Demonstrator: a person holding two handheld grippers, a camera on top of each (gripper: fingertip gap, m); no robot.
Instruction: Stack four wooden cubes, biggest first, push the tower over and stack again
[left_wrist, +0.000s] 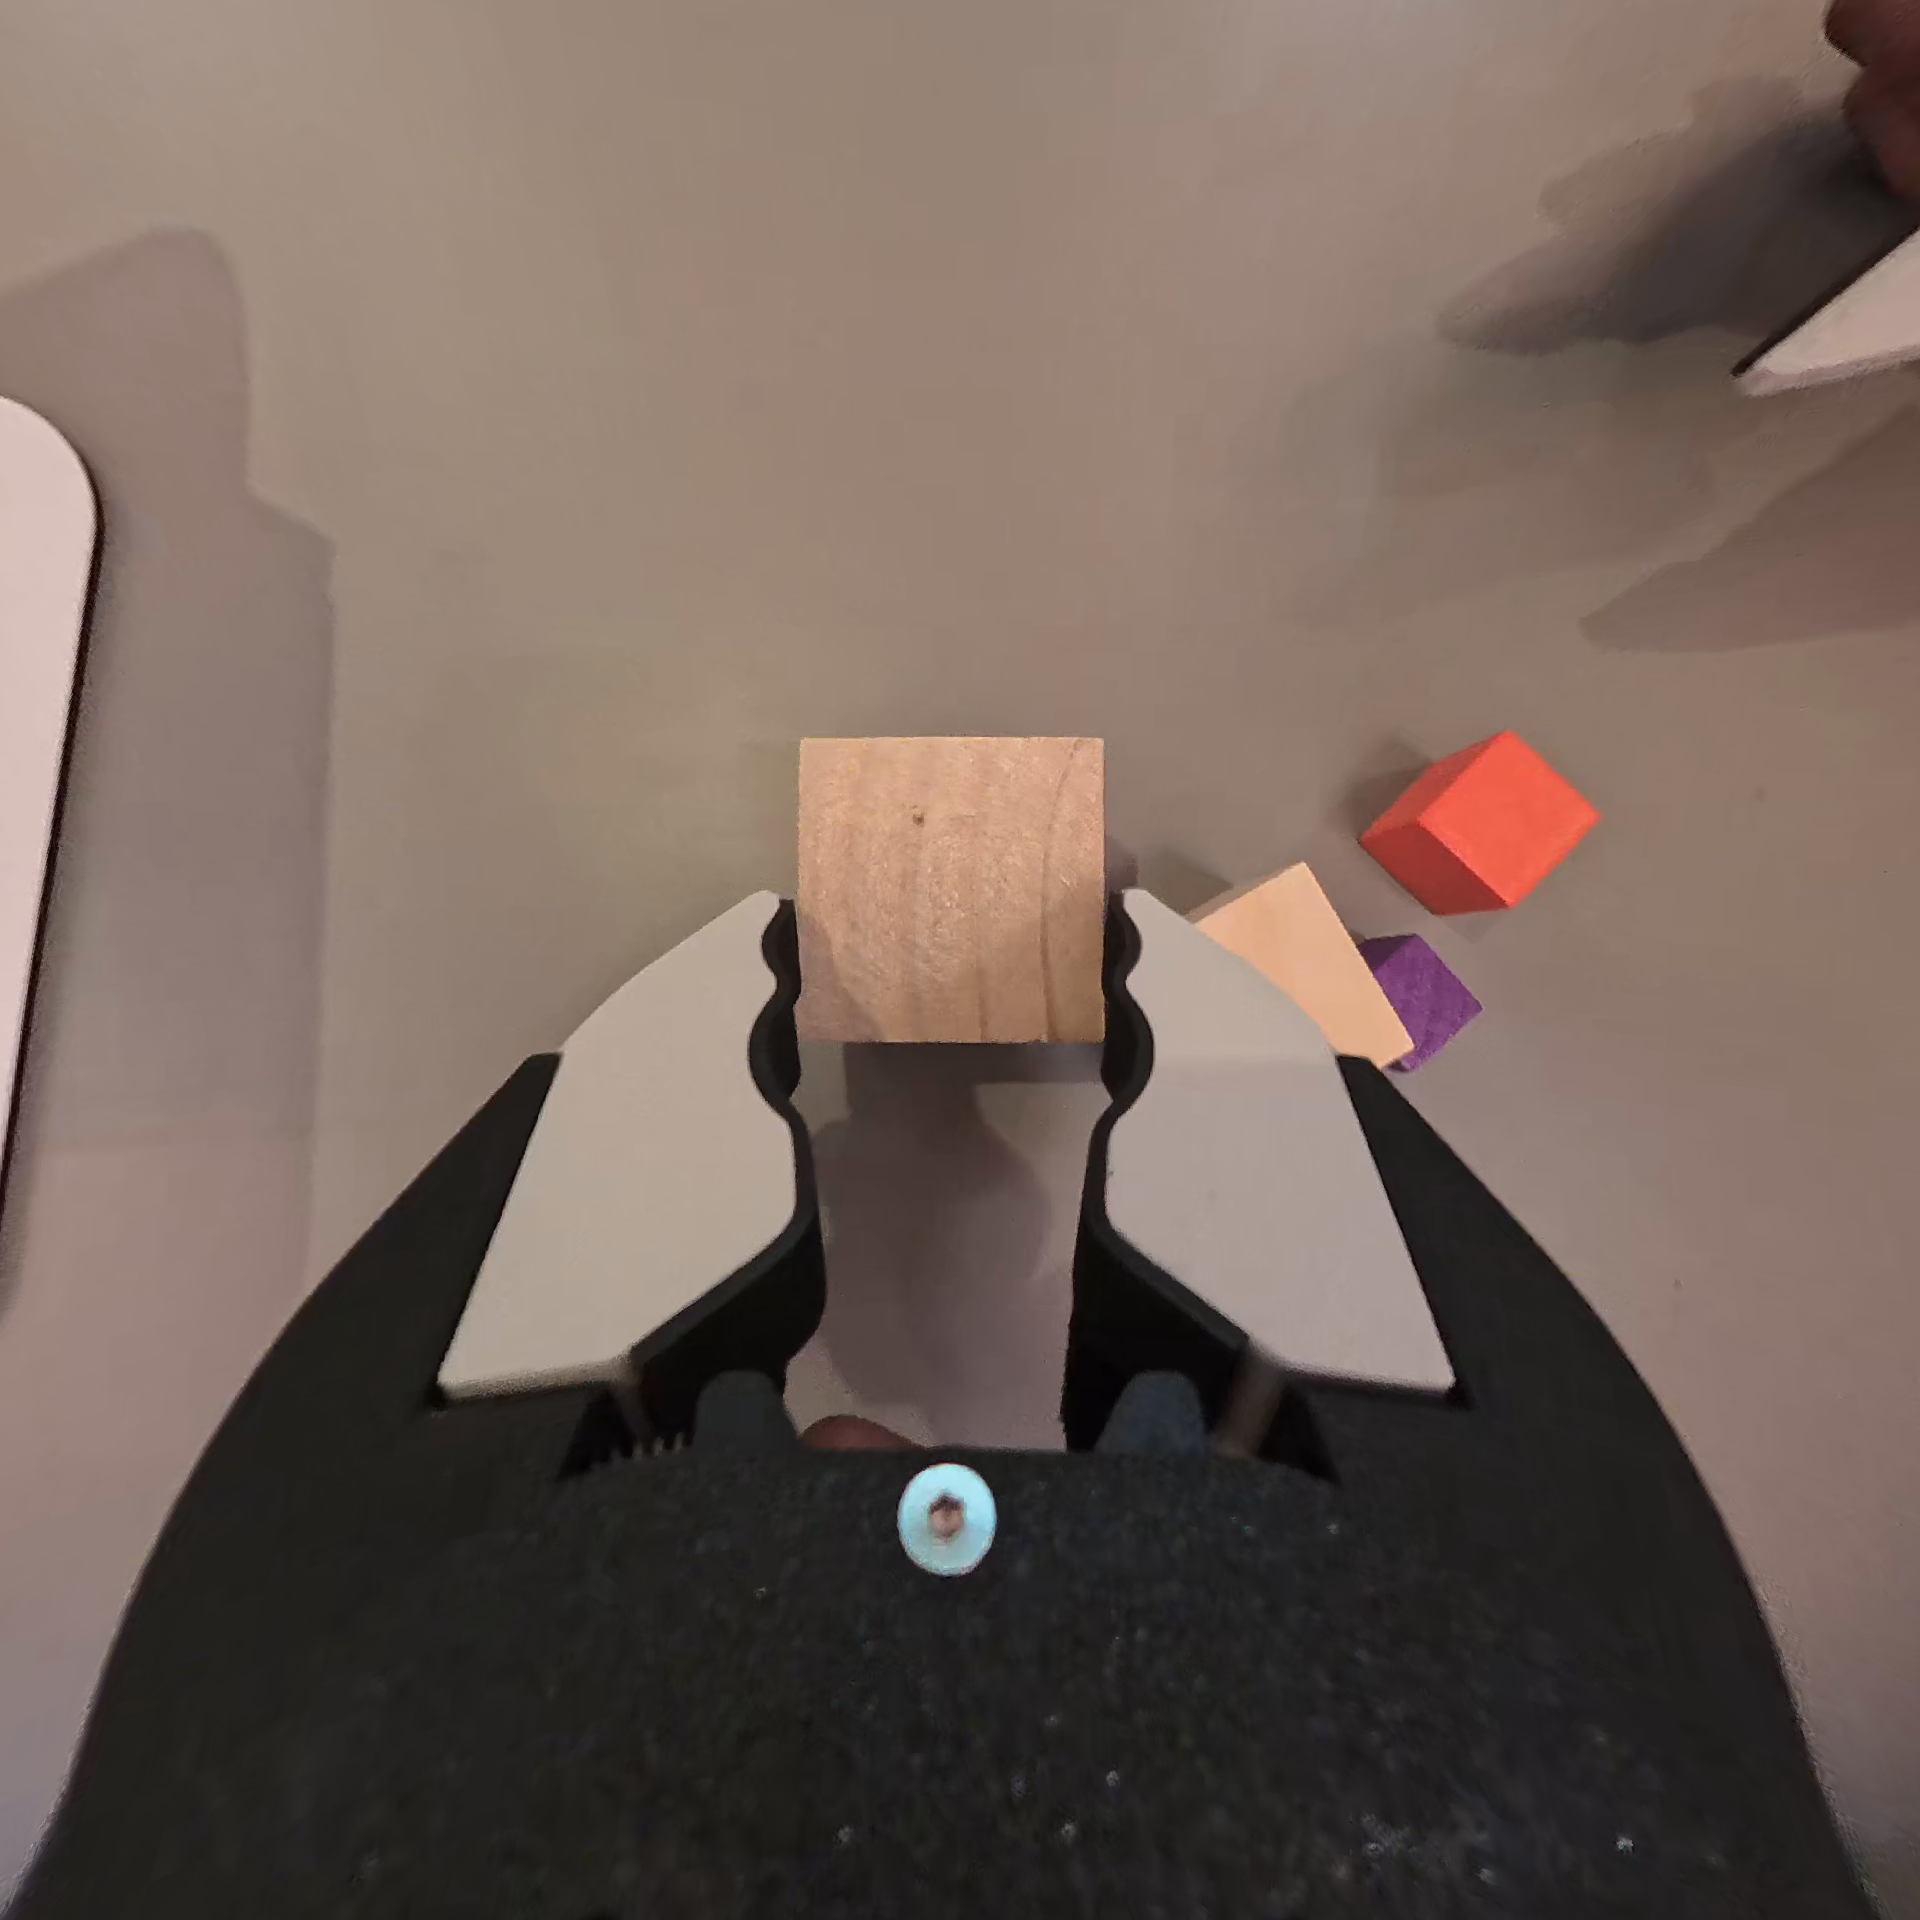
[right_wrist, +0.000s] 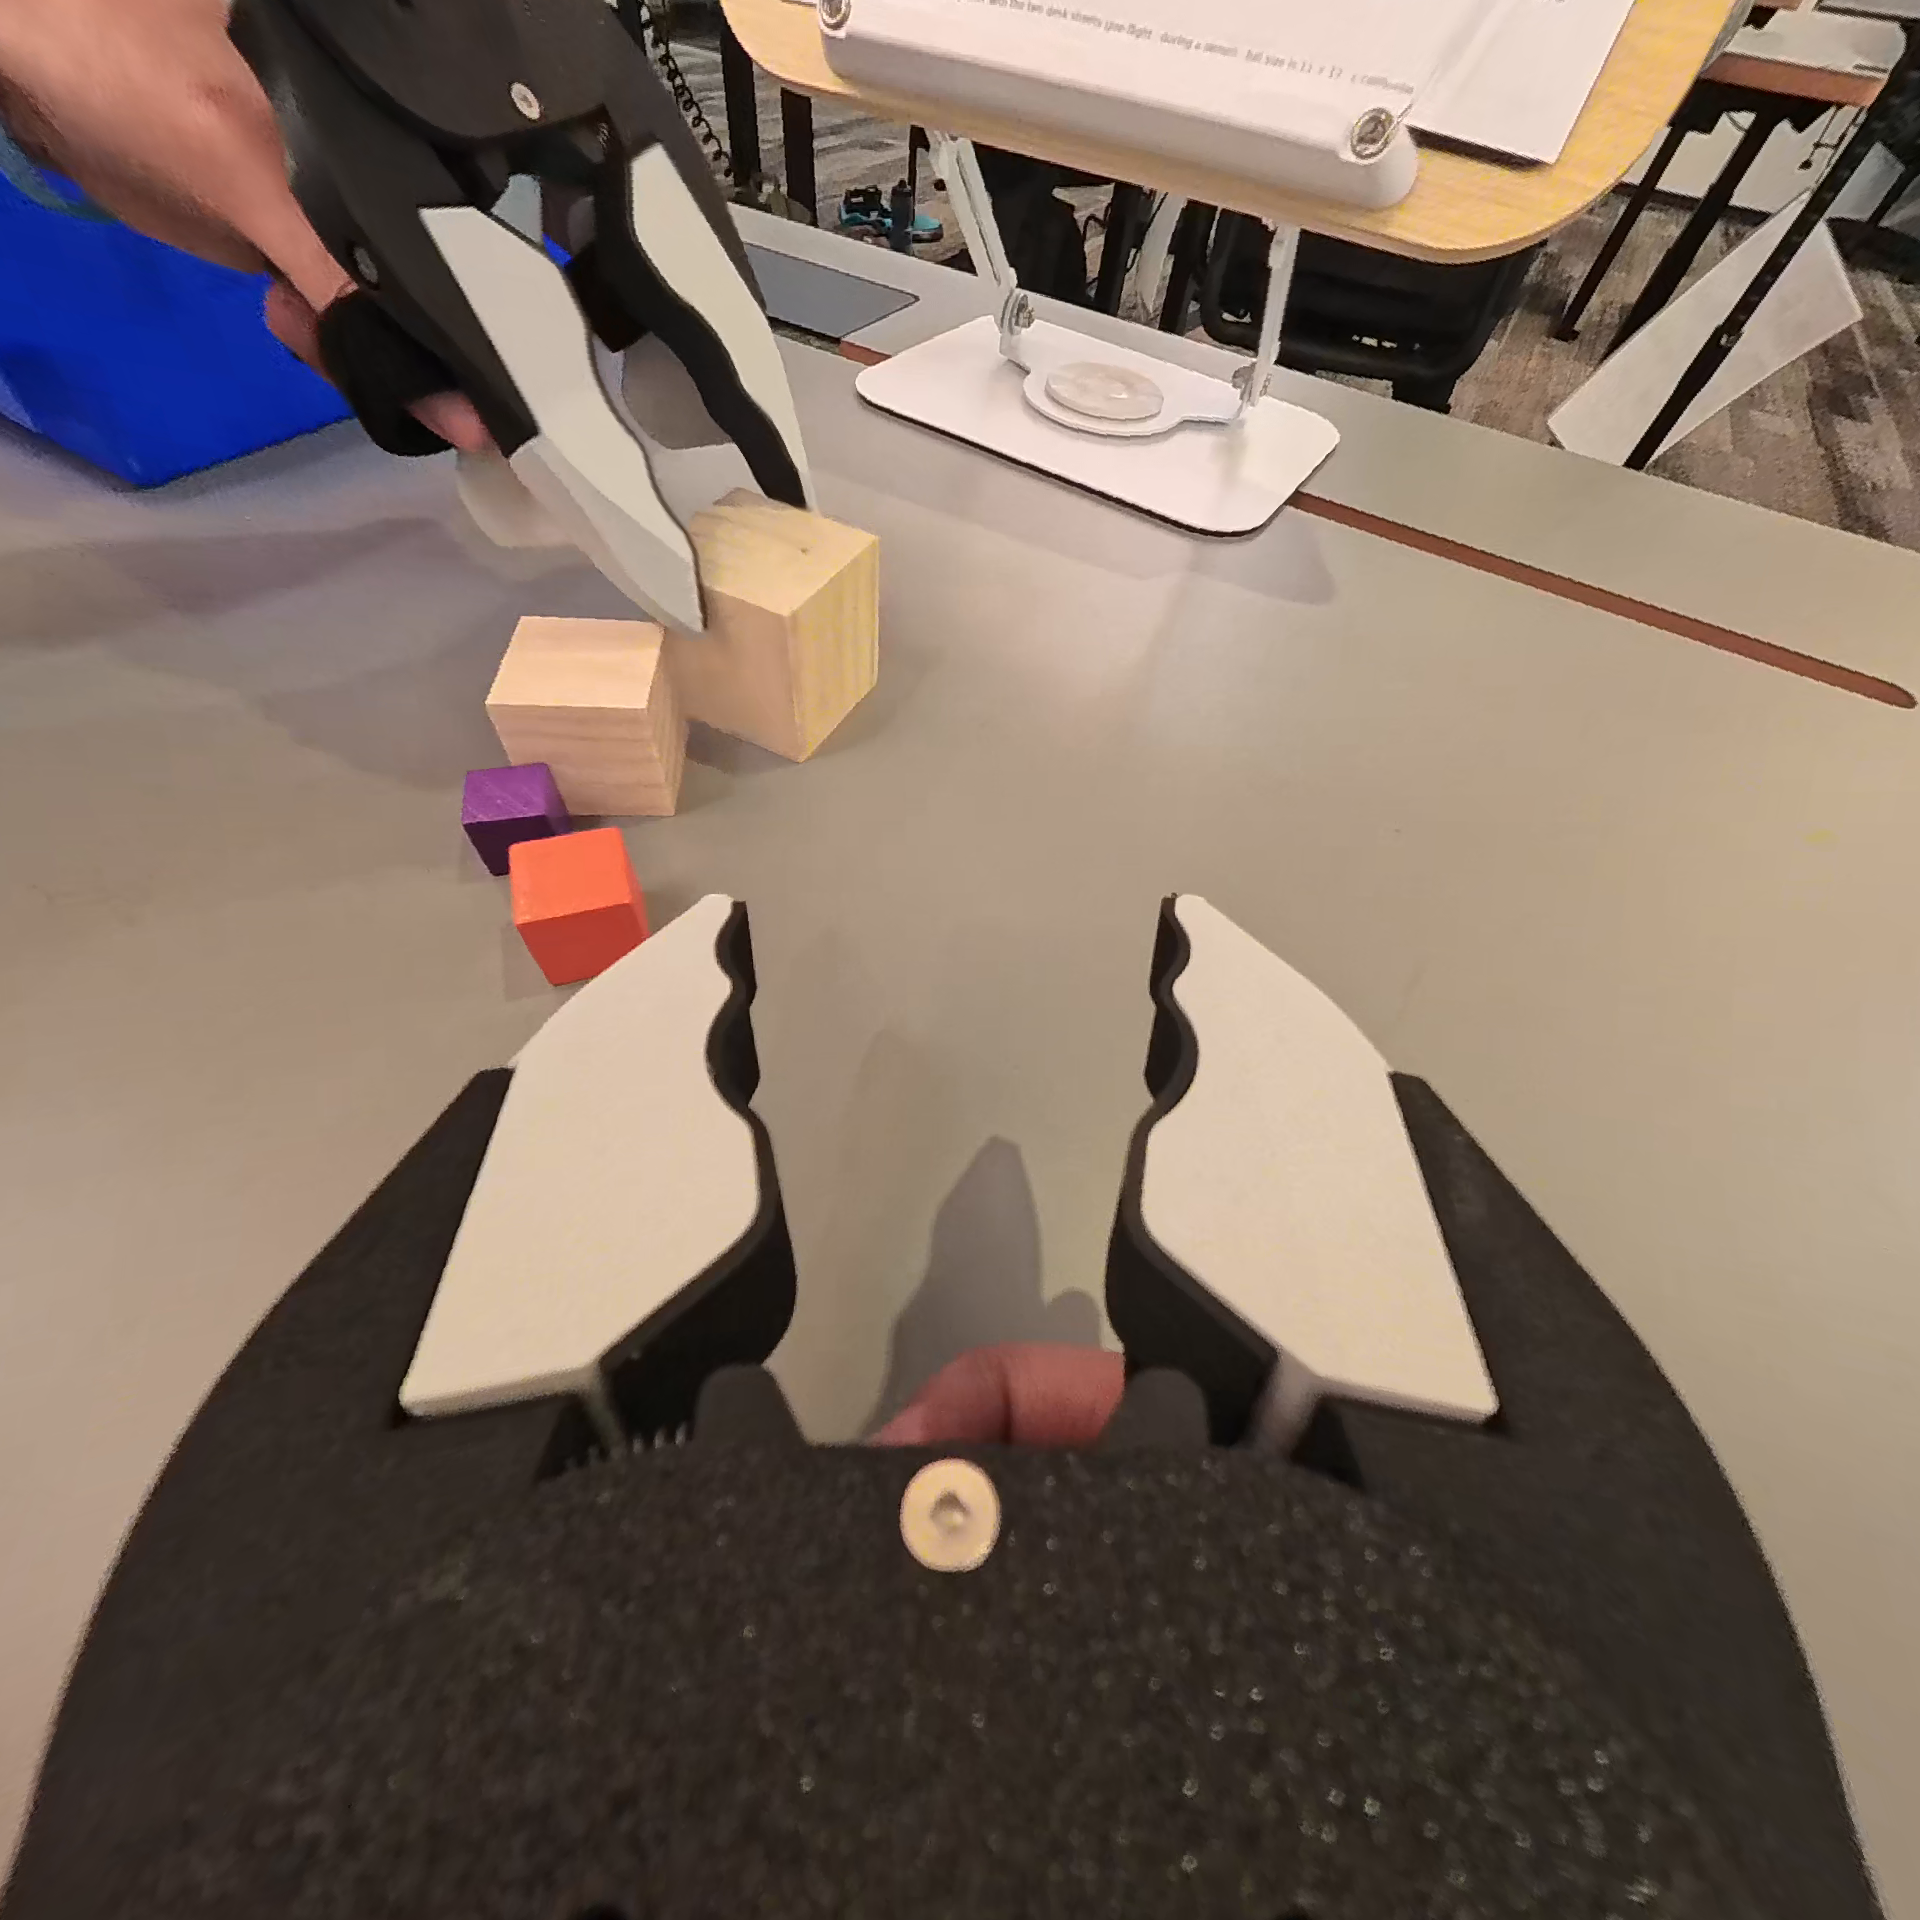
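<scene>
Four cubes (right_wrist: 582, 717) on table; left hand-held gripper (left_wrist: 951, 914) pinches the biggest (left_wrist: 951, 888), right hand-held gripper (right_wrist: 951, 914) spread.

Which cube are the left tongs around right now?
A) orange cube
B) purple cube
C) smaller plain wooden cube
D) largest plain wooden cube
D: the left tongs straddle the largest plain wooden cube, pads at its two sides, while the smaller plain wooden cube, purple cube and orange cube sit free on the table. The right tongs are open and empty.
</scene>
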